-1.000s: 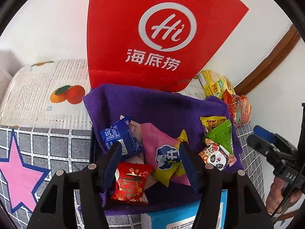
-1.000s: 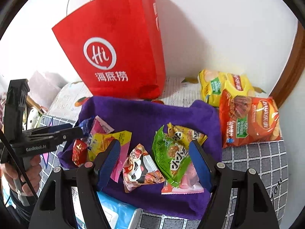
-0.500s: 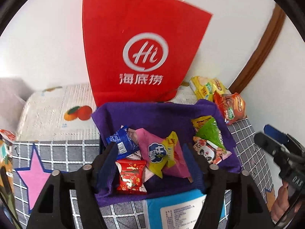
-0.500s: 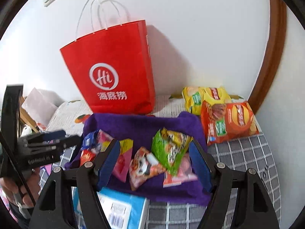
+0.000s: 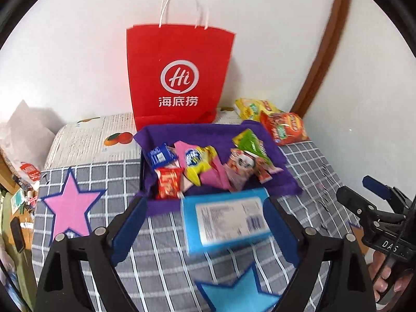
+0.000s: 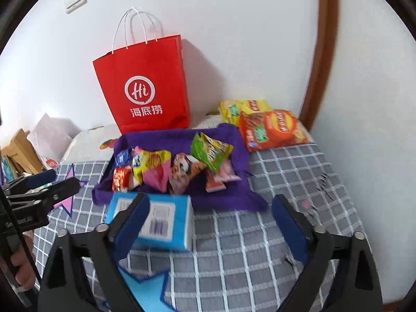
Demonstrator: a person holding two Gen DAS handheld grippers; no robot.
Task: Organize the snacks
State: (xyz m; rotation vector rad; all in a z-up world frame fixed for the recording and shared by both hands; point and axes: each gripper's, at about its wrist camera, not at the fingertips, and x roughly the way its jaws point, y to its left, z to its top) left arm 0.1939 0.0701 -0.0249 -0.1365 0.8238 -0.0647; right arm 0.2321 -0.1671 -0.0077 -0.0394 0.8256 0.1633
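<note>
Purple-lined tray holds sorted snack packets; left gripper and right gripper, jaws just opened and empty, are between picks; next, probably, the blue box.

The red paper bag has a white logo. The purple cloth holds packets in blue, red, yellow, pink and green. The bedcover is grey with white checks (pink and blue stars too).

light: bright, even | shadows: soft on wall | blur: foreground motion smear | edges: fisheye-bent, black corners
</note>
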